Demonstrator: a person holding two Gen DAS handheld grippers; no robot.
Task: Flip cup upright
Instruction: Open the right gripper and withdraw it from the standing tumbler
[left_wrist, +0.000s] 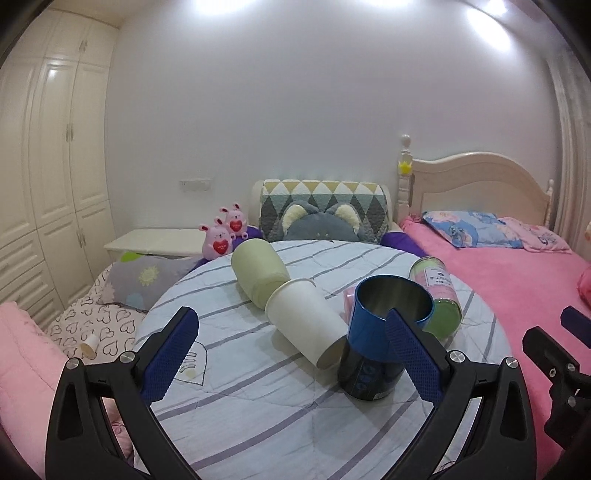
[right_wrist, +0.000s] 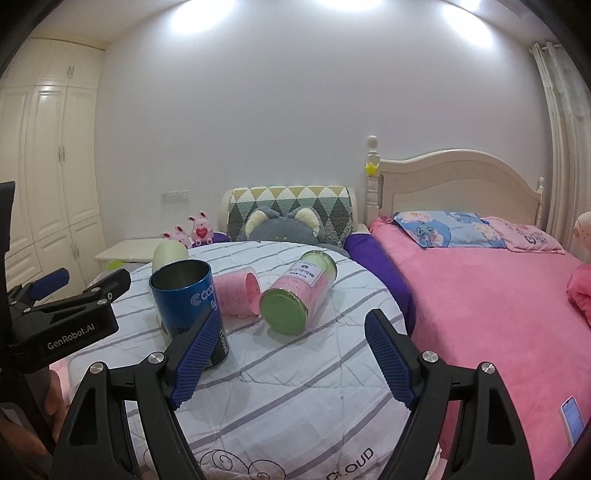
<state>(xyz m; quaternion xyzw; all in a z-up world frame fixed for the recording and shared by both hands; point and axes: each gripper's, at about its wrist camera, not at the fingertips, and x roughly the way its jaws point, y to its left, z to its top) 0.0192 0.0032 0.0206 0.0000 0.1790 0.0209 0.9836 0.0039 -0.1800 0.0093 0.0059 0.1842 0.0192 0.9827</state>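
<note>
A blue metal cup (left_wrist: 384, 325) (right_wrist: 188, 302) stands upright, mouth up, on the striped round table (left_wrist: 258, 406) (right_wrist: 295, 387). A white paper cup (left_wrist: 306, 325) lies on its side just left of it. A pale green cup (left_wrist: 258, 273) (right_wrist: 170, 253) lies behind. A pink cup (right_wrist: 238, 295) and a pink-and-green tin (right_wrist: 299, 295) (left_wrist: 439, 295) lie on their sides to the right. My left gripper (left_wrist: 291, 354) is open, the white cup between its jaws, its right finger (left_wrist: 413, 354) in front of the blue cup. My right gripper (right_wrist: 291, 362) is open and empty, its left finger (right_wrist: 195, 354) in front of the blue cup.
A pink bed (right_wrist: 498, 302) lies right of the table, with a phone (right_wrist: 572, 417) on it. Plush toys (left_wrist: 225, 232) and a patterned headboard cushion (left_wrist: 325, 206) sit behind. A wardrobe (left_wrist: 48, 184) fills the left wall. A heart-print blanket (left_wrist: 92, 325) lies at the left.
</note>
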